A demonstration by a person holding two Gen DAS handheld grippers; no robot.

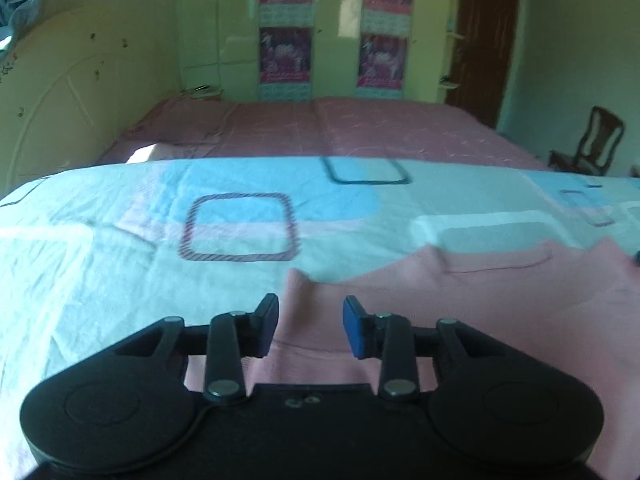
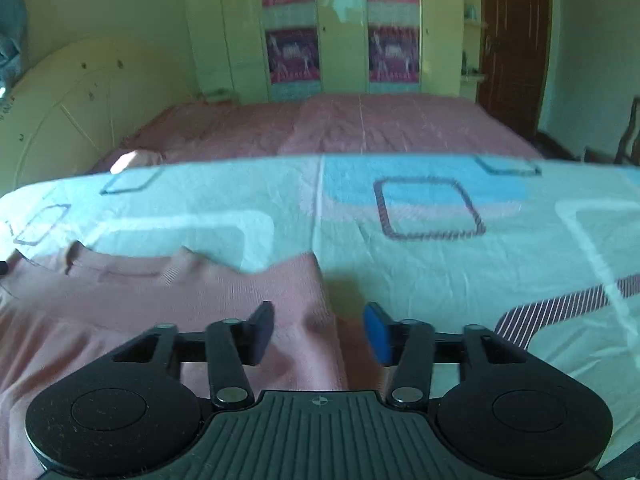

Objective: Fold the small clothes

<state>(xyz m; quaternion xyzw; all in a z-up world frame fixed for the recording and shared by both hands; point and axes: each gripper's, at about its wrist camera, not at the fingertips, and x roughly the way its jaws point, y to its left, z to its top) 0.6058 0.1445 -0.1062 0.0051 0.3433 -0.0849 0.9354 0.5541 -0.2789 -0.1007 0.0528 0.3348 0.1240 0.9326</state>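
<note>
My left tongs (image 1: 311, 326) and right tongs (image 2: 320, 332) are black, each with one blue pad. The little jumper (image 1: 500, 304) under them is plain dusty pink, ribbed at its edges. The sheet (image 1: 100, 272) is white with pale blue and pink blocks and striped purple square outlines. The bed (image 1: 360, 128) behind wears a rose-pink cover, and the wardrobe (image 1: 224, 32) is cream with magenta panels.

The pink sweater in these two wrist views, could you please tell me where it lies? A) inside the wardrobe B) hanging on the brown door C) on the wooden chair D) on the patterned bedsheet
D: the pink sweater lies spread flat on the patterned bedsheet, below both open grippers.
</note>
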